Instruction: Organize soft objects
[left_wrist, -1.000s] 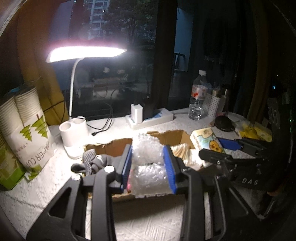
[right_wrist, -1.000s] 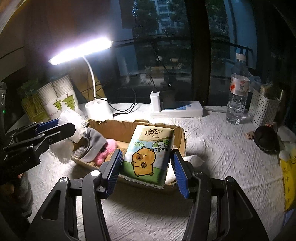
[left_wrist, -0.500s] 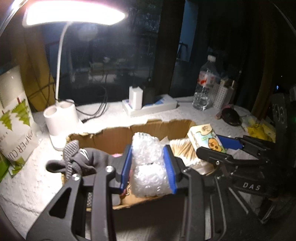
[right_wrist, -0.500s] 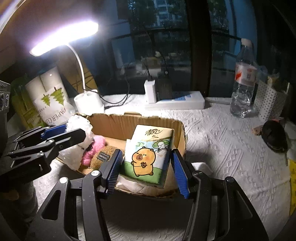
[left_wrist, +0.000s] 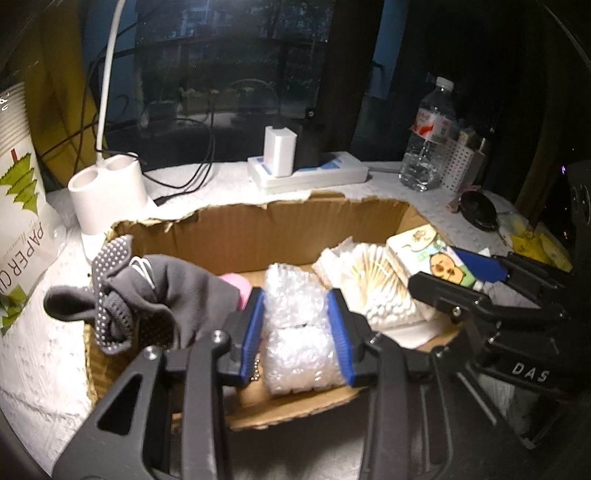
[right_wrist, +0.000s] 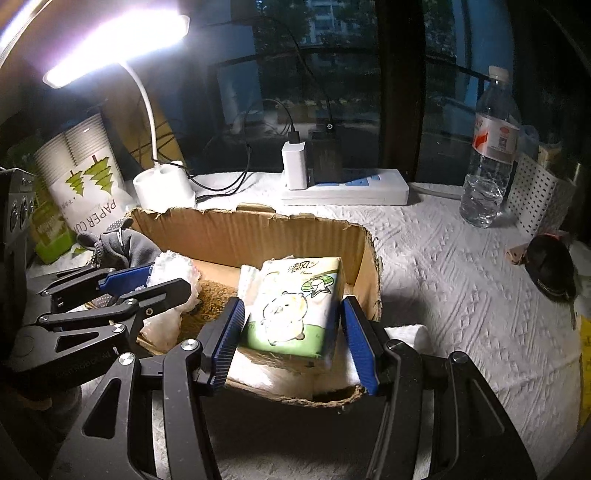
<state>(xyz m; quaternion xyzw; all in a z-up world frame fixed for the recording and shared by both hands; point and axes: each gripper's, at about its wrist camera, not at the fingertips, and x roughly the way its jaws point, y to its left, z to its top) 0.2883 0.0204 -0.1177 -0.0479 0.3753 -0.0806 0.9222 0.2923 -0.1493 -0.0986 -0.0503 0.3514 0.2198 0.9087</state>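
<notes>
While both loads hang over the cardboard box (right_wrist: 258, 236), these lines give their places and handling.

Left hand-held gripper (left_wrist: 297, 334): clenched on the bubble-wrap bundle (left_wrist: 295, 325), inside the box near its front wall.
Right hand-held gripper (right_wrist: 291, 332): closed on the tissue pack (right_wrist: 295, 306), low at the box's right end, just behind its front wall.
Bubble-wrap handling: likely very light, springy and slick; a mid-bundle squeeze suits it, since the ends would fold.
Tissue-pack handling: probably light, soft under glossy film; its flat sides are the best hold.
Other contents: a grey dotted glove (left_wrist: 122, 291) draped over the box's left wall, something pink behind it, and a stack of folded white paper (left_wrist: 369, 280) at the right.
Box: raw corrugated card with torn rims, on a white embossed worktop (right_wrist: 461, 280).
</notes>
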